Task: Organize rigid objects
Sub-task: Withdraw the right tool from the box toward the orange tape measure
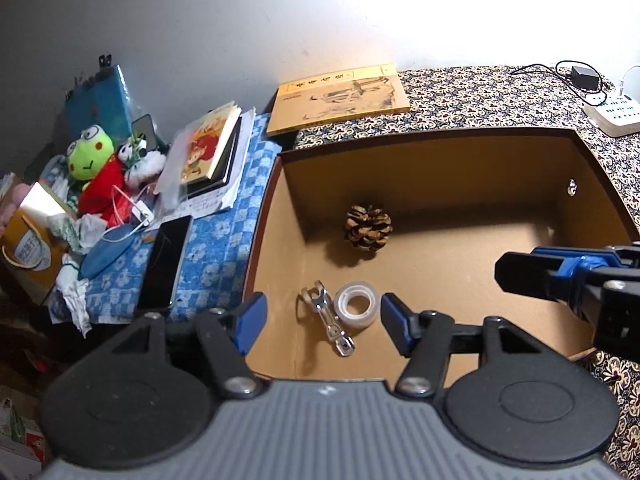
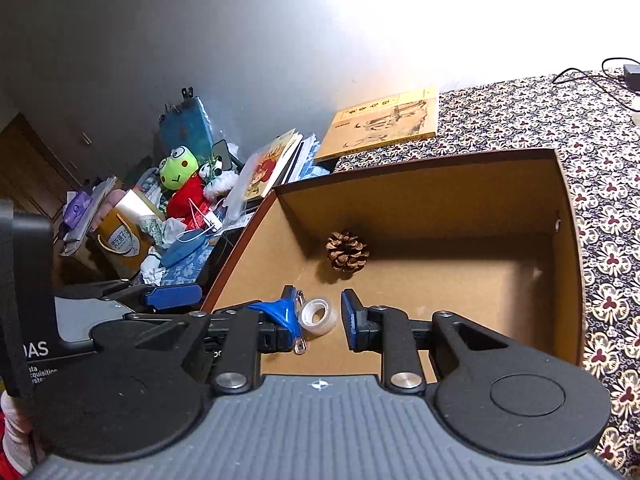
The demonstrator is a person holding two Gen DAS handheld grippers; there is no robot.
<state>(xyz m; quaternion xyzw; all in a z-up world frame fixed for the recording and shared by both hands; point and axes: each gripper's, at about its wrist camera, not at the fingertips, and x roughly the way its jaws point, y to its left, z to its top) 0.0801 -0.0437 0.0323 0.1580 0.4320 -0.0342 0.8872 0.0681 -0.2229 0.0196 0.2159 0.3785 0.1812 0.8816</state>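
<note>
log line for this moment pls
left gripper: open, empty | right gripper: open, empty | box: pine cone, tape roll, metal clip

I note a plain grey wall [image 1: 192,20] behind the desk [image 1: 500,96], washed out by strong light at upper right. The desk carries a dark floral cloth. Brown wooden furniture [image 2: 28,160] stands at far left.

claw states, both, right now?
Left claw: open, holding nothing, over the tape and clip in the box.
Right claw: open, empty.
</note>
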